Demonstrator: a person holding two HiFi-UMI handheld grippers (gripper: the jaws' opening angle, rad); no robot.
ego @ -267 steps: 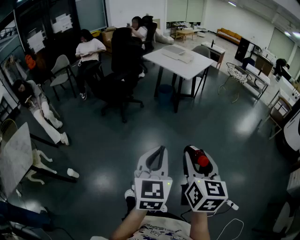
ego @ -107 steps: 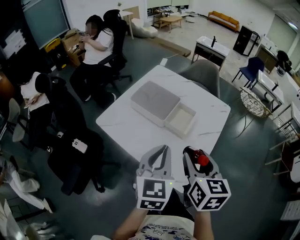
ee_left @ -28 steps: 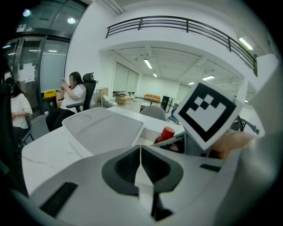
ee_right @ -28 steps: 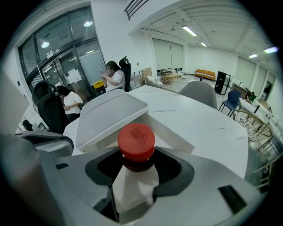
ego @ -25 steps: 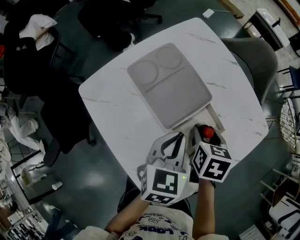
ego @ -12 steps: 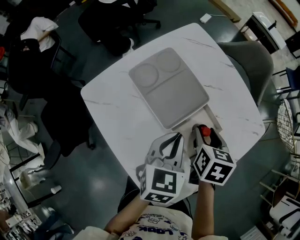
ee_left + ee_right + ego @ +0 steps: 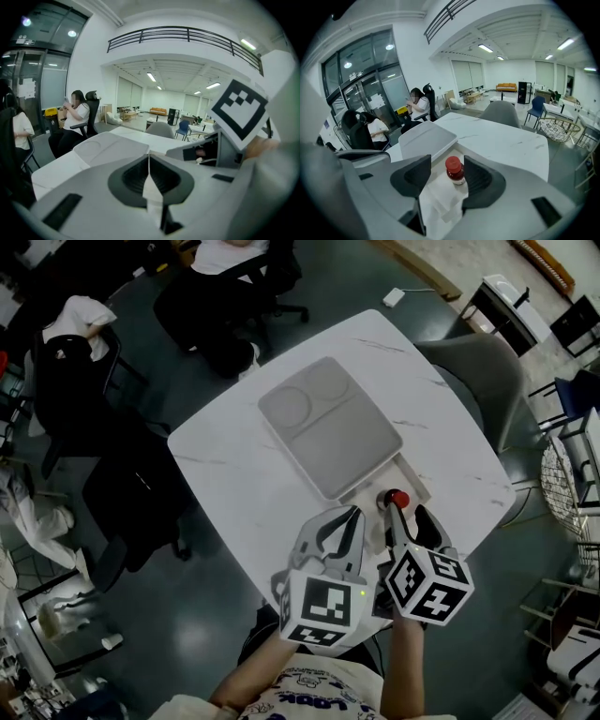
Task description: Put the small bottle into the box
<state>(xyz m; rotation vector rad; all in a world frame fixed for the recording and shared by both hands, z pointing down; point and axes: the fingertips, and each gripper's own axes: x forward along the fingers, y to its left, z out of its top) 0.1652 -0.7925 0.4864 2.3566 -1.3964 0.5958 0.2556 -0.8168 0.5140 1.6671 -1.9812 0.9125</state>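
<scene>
Right gripper view: right tongs (image 7: 446,165) gape around small bottle (image 7: 454,171); left tongs (image 7: 149,157) closed, empty.

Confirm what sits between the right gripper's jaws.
The small bottle, upright in the open compartment of the box, jaws apart around it. Clear in the right gripper view.

White left tool (image 7: 352,515), right tool (image 7: 403,514), printed shirt (image 7: 309,701)
</scene>
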